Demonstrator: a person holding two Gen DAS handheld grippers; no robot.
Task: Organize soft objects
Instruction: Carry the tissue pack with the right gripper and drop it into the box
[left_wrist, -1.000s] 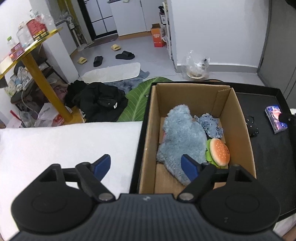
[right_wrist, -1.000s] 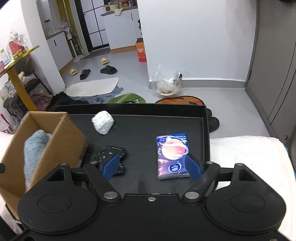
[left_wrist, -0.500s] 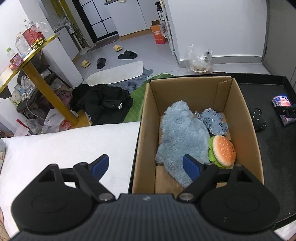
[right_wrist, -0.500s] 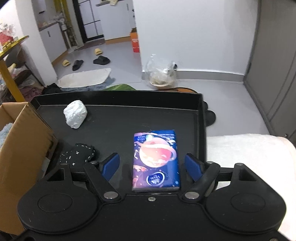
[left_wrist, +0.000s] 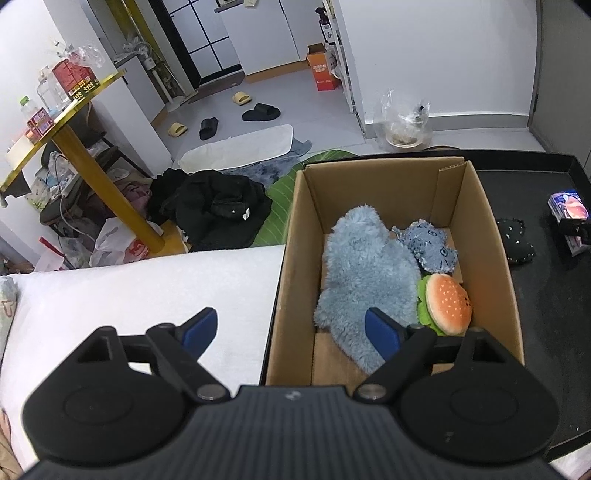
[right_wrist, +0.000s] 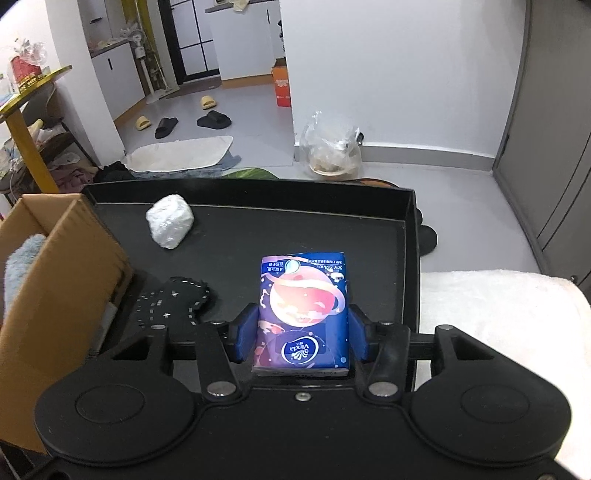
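While left claw (left_wrist: 291, 328) gapes, right claw (right_wrist: 302, 334) apparently clamps tissues (right_wrist: 303, 314)

Readable only: "Vinda", white on a round blue badge, printed on the tissue pack (right_wrist: 303, 314). Small Chinese lettering along the far edge of that pack, too small to make out. Print on the orange carton (right_wrist: 282, 86) illegible.

black tray (right_wrist: 408, 236) on white towel-covered surface (left_wrist: 147, 284); tray carries cardboard box (left_wrist: 495, 236), white wrapped lump (right_wrist: 170, 220), black star-print pouch (right_wrist: 171, 301), tissue pack (right_wrist: 304, 295)
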